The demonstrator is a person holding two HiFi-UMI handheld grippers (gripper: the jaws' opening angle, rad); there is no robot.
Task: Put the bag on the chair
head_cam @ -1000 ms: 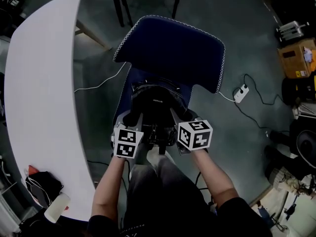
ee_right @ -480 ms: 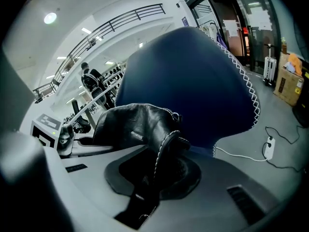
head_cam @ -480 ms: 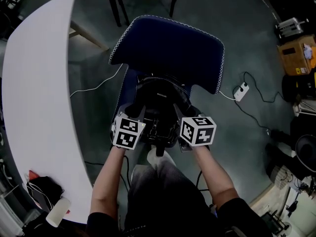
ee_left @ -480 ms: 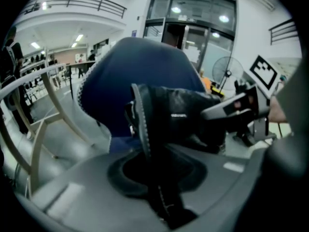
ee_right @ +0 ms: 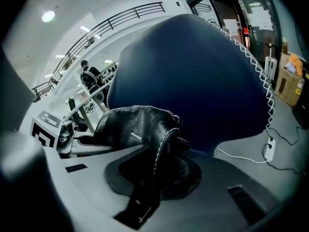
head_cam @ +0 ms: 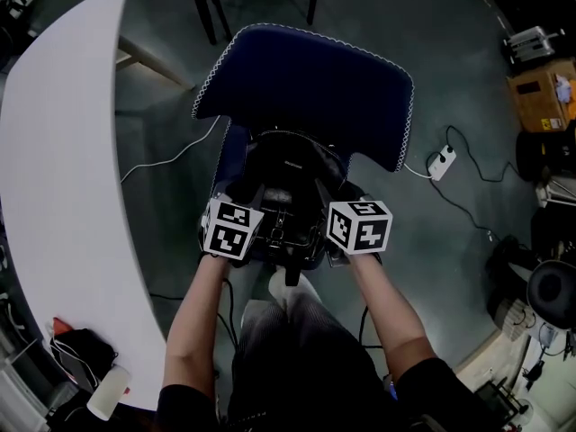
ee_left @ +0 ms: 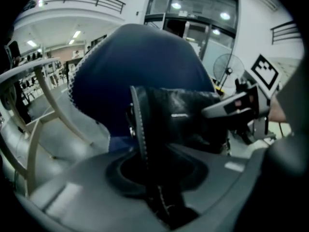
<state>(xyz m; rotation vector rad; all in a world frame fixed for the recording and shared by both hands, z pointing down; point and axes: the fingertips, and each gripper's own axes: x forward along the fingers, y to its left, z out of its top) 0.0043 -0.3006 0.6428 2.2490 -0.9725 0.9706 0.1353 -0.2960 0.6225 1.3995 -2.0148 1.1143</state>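
A black leather bag (head_cam: 292, 165) rests on the seat of the blue chair (head_cam: 306, 84), against its backrest. My left gripper (head_cam: 255, 198) reaches the bag's near left side and my right gripper (head_cam: 326, 196) its near right side. In the left gripper view a stitched strap (ee_left: 140, 124) of the bag (ee_left: 183, 115) runs down between the jaws of the left gripper (ee_left: 154, 178). These jaws are opening, with a dark gap beside the strap. In the right gripper view my right gripper (ee_right: 145, 187) is shut on the other strap (ee_right: 161, 153) of the bag (ee_right: 135, 127).
A curved white table (head_cam: 63, 151) runs along the left, with a dark bundle (head_cam: 81, 349) at its near end. A power strip (head_cam: 441, 162) with cables lies on the floor right of the chair. Boxes (head_cam: 544, 97) stand far right. Another chair's legs (head_cam: 202, 7) show behind.
Both grippers have moved a little forward towards the backrest. The bag stays on the seat.
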